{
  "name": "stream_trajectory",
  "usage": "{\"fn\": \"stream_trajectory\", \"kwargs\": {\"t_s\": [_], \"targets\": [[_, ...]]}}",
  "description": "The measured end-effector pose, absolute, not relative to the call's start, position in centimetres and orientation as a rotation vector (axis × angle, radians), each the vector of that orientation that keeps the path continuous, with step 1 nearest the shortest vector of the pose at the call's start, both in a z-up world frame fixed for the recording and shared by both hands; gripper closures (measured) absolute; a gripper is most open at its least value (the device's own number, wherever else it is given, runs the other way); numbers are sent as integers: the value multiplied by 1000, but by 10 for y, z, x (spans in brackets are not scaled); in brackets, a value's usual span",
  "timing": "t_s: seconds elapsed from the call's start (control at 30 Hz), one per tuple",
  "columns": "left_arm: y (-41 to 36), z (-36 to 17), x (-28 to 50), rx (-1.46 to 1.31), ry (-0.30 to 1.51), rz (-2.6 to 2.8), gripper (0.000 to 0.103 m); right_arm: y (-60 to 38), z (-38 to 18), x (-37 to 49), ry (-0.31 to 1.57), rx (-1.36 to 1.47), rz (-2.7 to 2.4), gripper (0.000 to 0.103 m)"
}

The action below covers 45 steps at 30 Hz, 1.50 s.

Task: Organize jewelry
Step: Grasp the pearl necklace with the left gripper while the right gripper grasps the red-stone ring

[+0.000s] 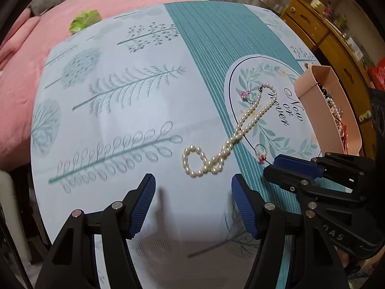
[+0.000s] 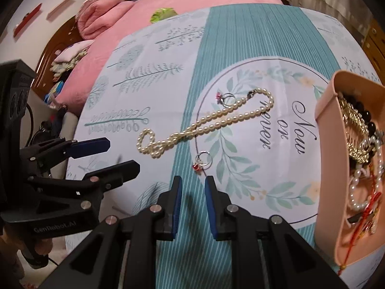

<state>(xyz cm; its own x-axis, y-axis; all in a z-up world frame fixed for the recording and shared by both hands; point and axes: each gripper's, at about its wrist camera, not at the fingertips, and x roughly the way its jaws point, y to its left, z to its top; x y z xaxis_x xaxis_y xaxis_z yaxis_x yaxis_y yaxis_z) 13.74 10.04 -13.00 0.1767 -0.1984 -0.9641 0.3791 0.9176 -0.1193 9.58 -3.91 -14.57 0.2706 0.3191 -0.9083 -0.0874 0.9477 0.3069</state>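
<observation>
Three loose pieces are lying on the patterned cloth [image 2: 240, 38] covering the table: a pearl necklace [image 2: 204, 122] stretching diagonally with a small loop at its near end, a ring with a pink stone [image 2: 225, 98] just beside the clasp end, and a ring with a red stone [image 2: 203, 161] sitting near the edge of the printed oval. A pink tray [image 2: 329, 168] at the right is already holding a tangle of beads and chains. The right gripper [image 2: 192, 180] is pointing down at the red-stone ring with its fingers only a narrow gap apart and nothing between them, while the left gripper [image 1: 192, 180] is hovering just short of the necklace's loop with its fingers wide apart and empty. Several things could be going wrong from here. The narrow gap on the right is leaving little margin, so a slightly off descent could be nudging the ring aside or flipping it (thin hoops lying flat tend to skate on smooth cloth). The left fingers could be pinching cloth along with pearls and dragging the cover, shifting both rings. Lifting the necklace by one end could be sweeping its far end across the pink-stone ring. Both grippers are working close together, so a collision is also looking possible.
</observation>
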Motion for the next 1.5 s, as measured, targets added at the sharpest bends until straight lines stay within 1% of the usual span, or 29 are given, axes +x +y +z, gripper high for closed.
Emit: {"fn": "stream_trajectory", "kwargs": {"t_s": [0.23,0.47,0.5,0.6,0.73,0.8,0.83,0.93,1.13,1.37,1.47,1.5], "targets": [[99,-131,153,210,1329,-485,39,-28,-148,96,1195,150,213,83],[96,-127,158,282,1329,-571,39,-7,-148,92,1136,7,158,84],[94,-127,159,292,1327,-584,39,-7,-148,92,1131,6,155,84],[89,-127,162,300,1332,-606,39,-11,-148,90,1124,16,137,91],[79,-136,173,269,1371,-626,39,-27,-148,87,1128,67,111,91],[70,-140,173,296,1374,-645,40,-36,-147,83,1130,88,103,91],[65,-141,172,319,1367,-657,46,-41,-147,81,1131,102,98,91],[49,-147,171,371,1374,-689,55,-50,-146,75,1131,127,91,91],[27,-149,174,432,1376,-727,65,-60,-145,68,1127,182,105,91],[9,-150,175,486,1365,-738,68,-69,-145,70,1127,229,121,91],[4,-150,173,526,1345,-697,78,-72,-145,70,1128,250,123,91],[2,-151,171,552,1333,-683,84,-73,-145,69,1127,256,123,91]]}}
